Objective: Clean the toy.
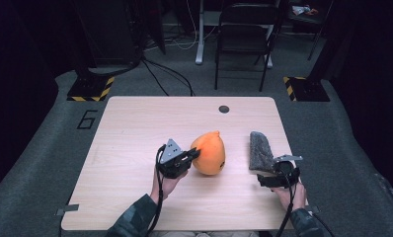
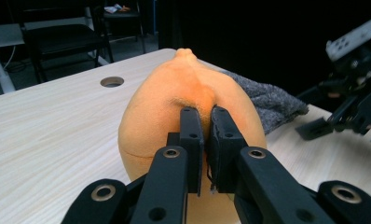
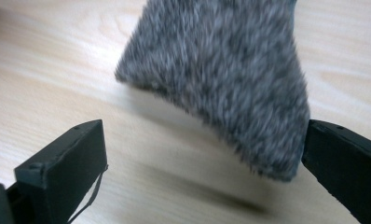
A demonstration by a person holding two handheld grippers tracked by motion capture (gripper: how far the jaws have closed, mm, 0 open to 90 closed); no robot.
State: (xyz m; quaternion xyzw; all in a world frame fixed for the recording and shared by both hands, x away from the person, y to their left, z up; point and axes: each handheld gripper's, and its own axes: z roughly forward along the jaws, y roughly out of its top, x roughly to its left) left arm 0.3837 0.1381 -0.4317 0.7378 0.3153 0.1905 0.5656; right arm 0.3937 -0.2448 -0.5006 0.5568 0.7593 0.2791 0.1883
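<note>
An orange plush fruit (image 1: 209, 153) with a small tip lies on the wooden table (image 1: 135, 128) near its middle. My left gripper (image 1: 193, 154) is shut on a pinch of the plush's fabric (image 2: 203, 112) at its left side. To the right lies a grey fuzzy cloth (image 1: 261, 150), long and narrow. My right gripper (image 1: 273, 173) stands open at the cloth's near end, and the cloth's edge (image 3: 230, 79) hangs between the two jaws, close to the right one.
A round cable hole (image 1: 224, 109) sits near the table's far edge. Beyond the table stand a black chair (image 1: 244, 34) and stand bases with yellow-black tape (image 1: 91, 89). Bare tabletop stretches to the left and far side.
</note>
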